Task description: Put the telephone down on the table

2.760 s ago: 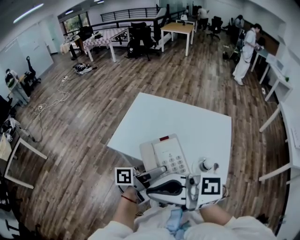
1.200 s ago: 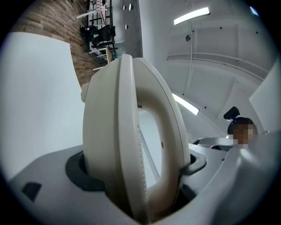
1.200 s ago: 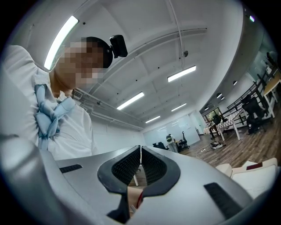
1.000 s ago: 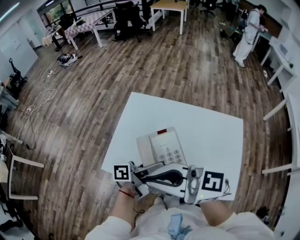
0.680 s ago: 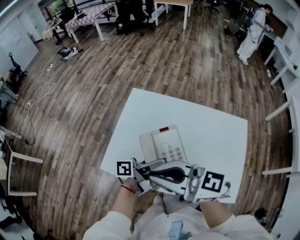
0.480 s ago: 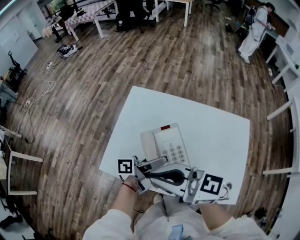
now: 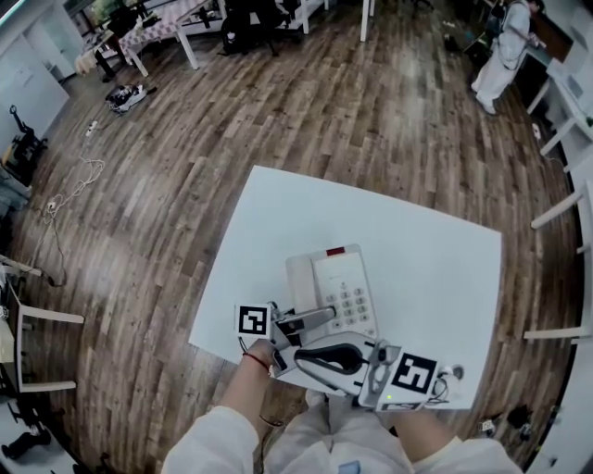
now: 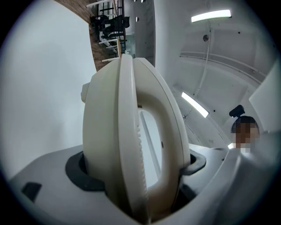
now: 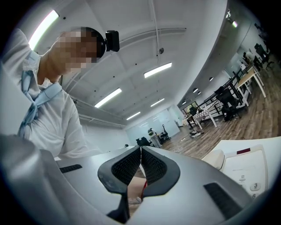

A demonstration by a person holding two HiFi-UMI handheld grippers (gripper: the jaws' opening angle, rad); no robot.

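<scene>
The white telephone base [image 7: 335,291] with its keypad lies on the white table [image 7: 435,259], near the front edge. A cream handset [image 8: 131,145] stands on edge between the jaws of my left gripper [image 8: 138,166], which is shut on it. In the head view the left gripper [image 7: 315,320] hovers at the base's near left corner, and the handset itself is hard to make out there. My right gripper [image 7: 285,357] is close behind it and points left toward the left wrist. Its ribbed pads [image 9: 151,165] meet, shut on nothing. The base [image 9: 246,165] shows at the right of the right gripper view.
Wooden floor surrounds the table. A person in white [image 7: 505,46] stands far off at the top right, beside white desks [image 7: 565,120]. More tables and chairs [image 7: 185,23] stand at the back left. Cables [image 7: 74,185] trail over the floor at the left.
The head view has tilted, so the table sits lower and more central. Both grippers stay together at the table's near edge, the left still shut on the handset by the base.
</scene>
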